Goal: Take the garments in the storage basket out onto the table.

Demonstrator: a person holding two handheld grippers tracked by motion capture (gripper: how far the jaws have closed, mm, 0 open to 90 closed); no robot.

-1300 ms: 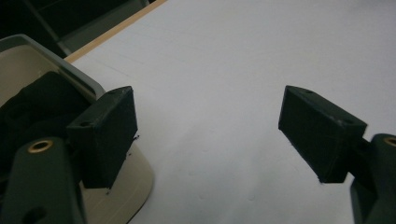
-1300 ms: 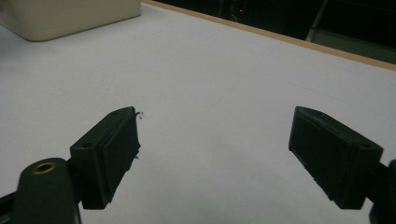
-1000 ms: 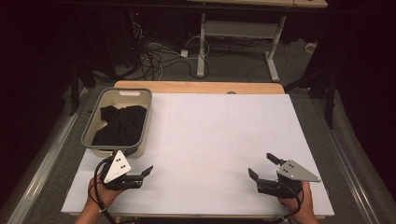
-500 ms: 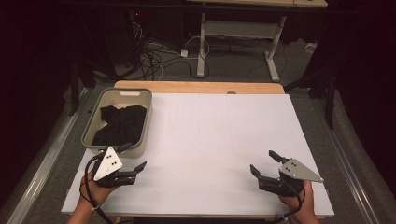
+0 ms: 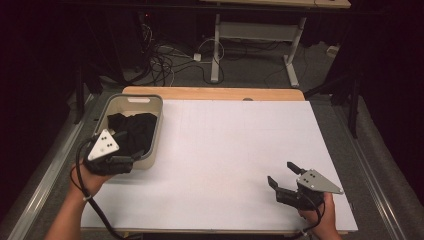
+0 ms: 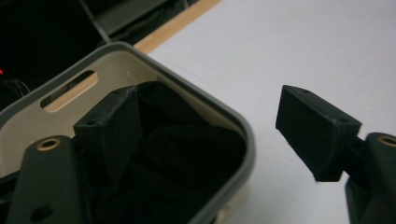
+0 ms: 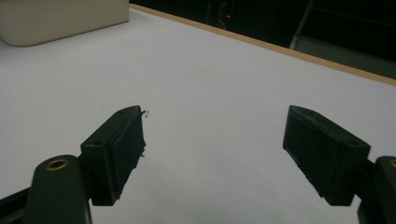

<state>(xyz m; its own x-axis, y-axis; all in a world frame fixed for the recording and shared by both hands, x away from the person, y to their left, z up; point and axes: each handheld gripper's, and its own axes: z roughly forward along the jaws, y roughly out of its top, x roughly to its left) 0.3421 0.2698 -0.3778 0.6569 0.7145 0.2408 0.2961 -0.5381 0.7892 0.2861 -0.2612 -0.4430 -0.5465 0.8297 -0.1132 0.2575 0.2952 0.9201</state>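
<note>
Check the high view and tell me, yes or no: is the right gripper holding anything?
No. The right gripper hovers over the bare white table with its jaws apart and nothing between them.

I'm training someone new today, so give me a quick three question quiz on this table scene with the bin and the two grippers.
1. True or false: the left gripper is shut.
2. What lies in the beige bin? A) black cloth B) white cups C) nothing
3. Fill in: the right gripper is over the ____ tabletop.

Key: 1 false, its jaws stand apart at the bin's near rim. 2 A, black cloth. 3 white.
</note>
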